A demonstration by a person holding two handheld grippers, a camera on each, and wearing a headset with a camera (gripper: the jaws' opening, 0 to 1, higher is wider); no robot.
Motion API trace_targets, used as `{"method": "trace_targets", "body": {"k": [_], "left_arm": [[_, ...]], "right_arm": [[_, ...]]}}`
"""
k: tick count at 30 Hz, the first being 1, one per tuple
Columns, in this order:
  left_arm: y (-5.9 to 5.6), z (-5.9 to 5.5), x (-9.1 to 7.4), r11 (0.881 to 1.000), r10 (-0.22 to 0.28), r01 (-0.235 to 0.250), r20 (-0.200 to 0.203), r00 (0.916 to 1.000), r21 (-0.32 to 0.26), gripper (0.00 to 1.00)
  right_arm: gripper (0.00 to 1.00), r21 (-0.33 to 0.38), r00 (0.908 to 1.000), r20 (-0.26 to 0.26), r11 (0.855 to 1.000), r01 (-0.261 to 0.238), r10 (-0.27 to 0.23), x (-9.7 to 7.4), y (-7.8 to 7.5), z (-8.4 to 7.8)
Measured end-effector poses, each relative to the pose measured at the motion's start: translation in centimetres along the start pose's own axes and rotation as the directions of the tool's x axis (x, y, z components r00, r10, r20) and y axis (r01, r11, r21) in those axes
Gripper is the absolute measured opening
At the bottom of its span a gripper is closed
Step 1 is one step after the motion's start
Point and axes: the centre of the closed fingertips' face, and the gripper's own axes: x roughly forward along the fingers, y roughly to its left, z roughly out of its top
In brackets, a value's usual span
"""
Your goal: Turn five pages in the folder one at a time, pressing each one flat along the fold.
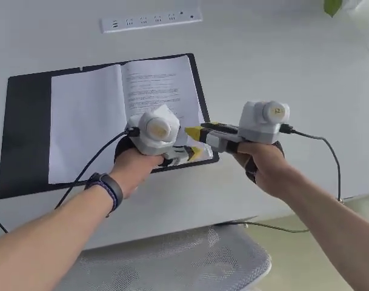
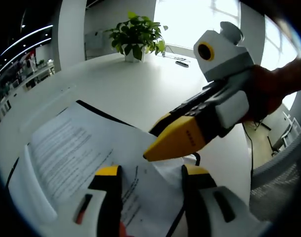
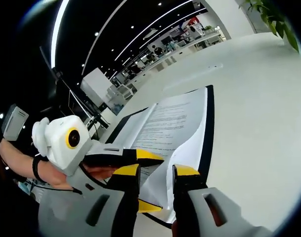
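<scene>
In the head view I see the folder [image 1: 26, 139] lying open on the left half of the white table [image 1: 281, 60]. Its printed page [image 1: 160, 85] is on the right side, and a power strip [image 1: 151, 19] lies beyond it toward the far edge. My left gripper [image 1: 191, 155] and right gripper [image 1: 194, 133] meet over the folder's near right corner, close to the table's near edge. In the left gripper view my own jaws stand wide apart and grip nothing, with the page's near corner under the gap. The right gripper comes in from the right with its yellow tips at the edge of that page, and I cannot tell whether they touch it. A potted plant [image 2: 135, 37] sits toward the table's far end. In the right gripper view my own jaws are parted by a narrow gap, with white paper showing through, and they clamp nothing. The left gripper's jaws spread beside them over the same corner.
</scene>
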Motion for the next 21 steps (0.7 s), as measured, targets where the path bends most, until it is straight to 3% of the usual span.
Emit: {"method": "trace_targets", "body": {"k": [9,15,21], "left_arm": [[0.03,0.04,-0.03,1.000,0.000,0.000,-0.001,1.0000,-0.001,0.48],[-0.29,0.16,-0.15,1.000,-0.013,0.013,-0.003,0.9999,-0.011,0.52],[-0.52,0.41,-0.85,1.000,-0.010,0.010,-0.003,0.9999,-0.002,0.58]], "right_arm": [[0.04,0.033,1.0000,0.009,0.999,-0.002,0.002,0.12,-0.10,-0.28],[0.02,-0.020,1.0000,-0.003,1.000,0.006,-0.006,-0.09,0.33,-0.22],[0.00,-0.007,0.9999,0.011,1.000,0.002,-0.002,-0.34,0.57,-0.01]]}}
